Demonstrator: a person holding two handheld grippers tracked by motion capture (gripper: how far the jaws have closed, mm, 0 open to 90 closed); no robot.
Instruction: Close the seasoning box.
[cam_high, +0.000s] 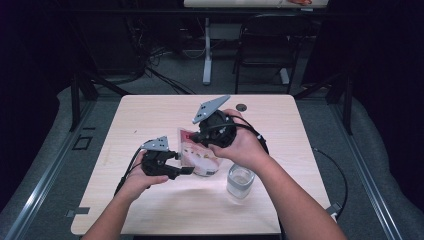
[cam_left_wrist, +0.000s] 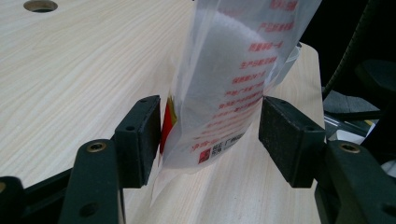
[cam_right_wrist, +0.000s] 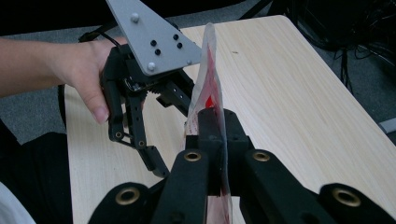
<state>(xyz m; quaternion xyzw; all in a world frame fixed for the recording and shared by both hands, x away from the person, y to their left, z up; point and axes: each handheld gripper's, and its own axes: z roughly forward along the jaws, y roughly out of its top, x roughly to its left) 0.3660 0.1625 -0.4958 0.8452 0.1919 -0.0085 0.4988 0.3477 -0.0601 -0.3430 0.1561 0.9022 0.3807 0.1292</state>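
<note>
2 tools on snack bag (cam_high: 197, 155) — right tool (cam_right_wrist: 212, 122) clamped, left tool (cam_left_wrist: 210, 140) straddling

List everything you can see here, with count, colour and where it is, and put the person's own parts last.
plastic bag: one, clear with red print, upright at mid-table between both tools
glass jar: one, clear, on the table right of the bag
table: one, light wood, centre, with a round hole near its far edge
chair: one, black, beyond the table
left tool: one, black, jaws open either side of the bag's lower part
right tool: one, black, shut on the bag's edge
hands: two, each holding a tool
</note>
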